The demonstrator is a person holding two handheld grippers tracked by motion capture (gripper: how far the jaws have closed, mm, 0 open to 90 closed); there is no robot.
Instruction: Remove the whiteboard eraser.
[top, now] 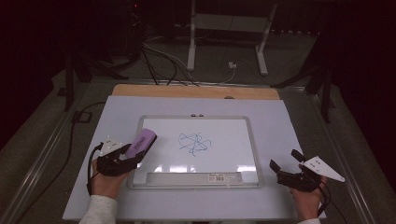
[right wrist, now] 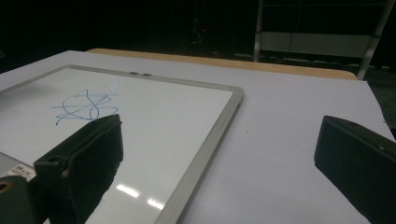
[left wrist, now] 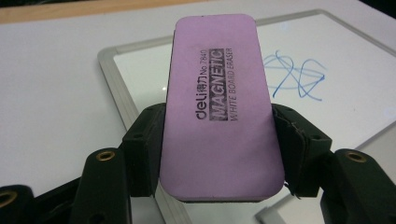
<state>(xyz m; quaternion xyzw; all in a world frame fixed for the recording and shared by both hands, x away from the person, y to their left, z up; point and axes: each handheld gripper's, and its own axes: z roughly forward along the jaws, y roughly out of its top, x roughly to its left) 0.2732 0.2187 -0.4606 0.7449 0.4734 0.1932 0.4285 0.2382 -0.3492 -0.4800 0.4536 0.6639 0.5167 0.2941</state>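
A whiteboard in a silver frame lies flat on the table, with a blue scribble near its middle. My left gripper is shut on a purple magnetic whiteboard eraser, held over the board's left edge. In the left gripper view the eraser sits clamped between both jaws, the scribble beyond it to the right. My right gripper stands open and holds nothing, just off the board's right side. In the right gripper view the board's frame runs between the jaws, the scribble at left.
The board rests on a white tabletop with a wooden strip along the far edge. A tray runs along the board's near edge. Cables and a white stand lie on the floor beyond the table.
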